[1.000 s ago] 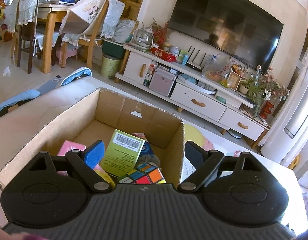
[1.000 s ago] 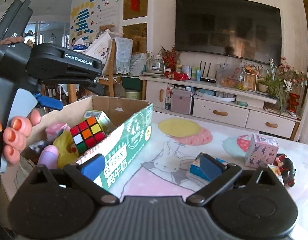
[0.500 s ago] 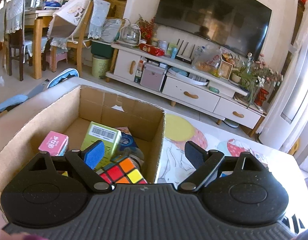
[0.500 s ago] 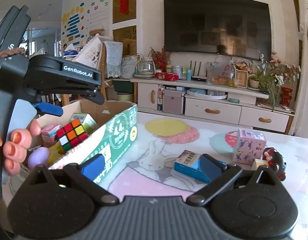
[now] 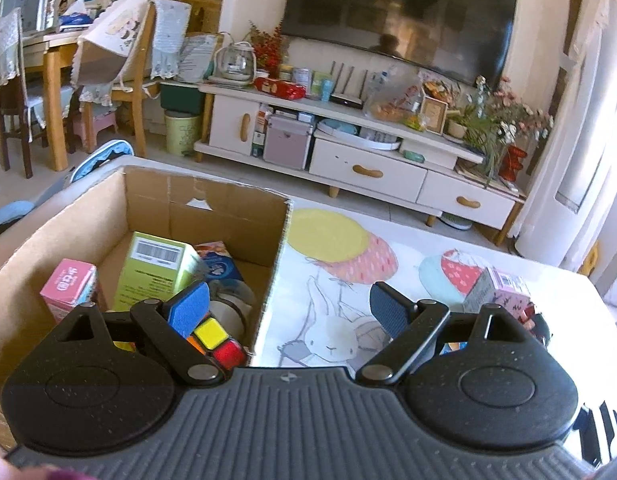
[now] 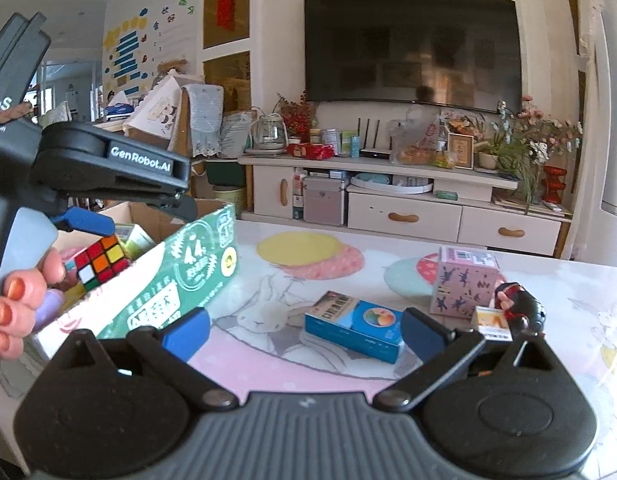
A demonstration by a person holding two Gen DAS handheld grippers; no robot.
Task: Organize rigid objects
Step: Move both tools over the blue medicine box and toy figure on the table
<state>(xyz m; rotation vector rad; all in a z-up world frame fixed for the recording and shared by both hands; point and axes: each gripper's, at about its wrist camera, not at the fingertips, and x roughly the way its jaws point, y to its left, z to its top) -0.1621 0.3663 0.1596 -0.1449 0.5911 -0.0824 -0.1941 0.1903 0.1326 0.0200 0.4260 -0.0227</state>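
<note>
An open cardboard box (image 5: 274, 264) with a green printed side (image 6: 180, 280) stands on the left of the table. Inside lie a Rubik's cube (image 5: 216, 340), a green carton (image 5: 156, 268), a pink carton (image 5: 68, 288) and a blue packet (image 5: 218, 264). My left gripper (image 5: 288, 312) hangs open over the box's right wall, holding nothing. My right gripper (image 6: 306, 330) is open low over the table. Just beyond its fingertips lies a blue box (image 6: 354, 322). A pink patterned box (image 6: 464, 280), a small yellow box (image 6: 492, 322) and a black figurine (image 6: 520, 308) stand further right.
The table carries a cartoon rabbit mat (image 6: 264, 312). A hand (image 6: 16, 300) holds the left gripper's handle beside the cardboard box. Beyond the table are a white TV cabinet (image 6: 404, 216), a TV and dining chairs (image 5: 120, 80) at the far left.
The left gripper has drawn back and to the right, from above the box's inside to over its right wall. The right gripper has shifted right, and the blue box now sits between its fingertips.
</note>
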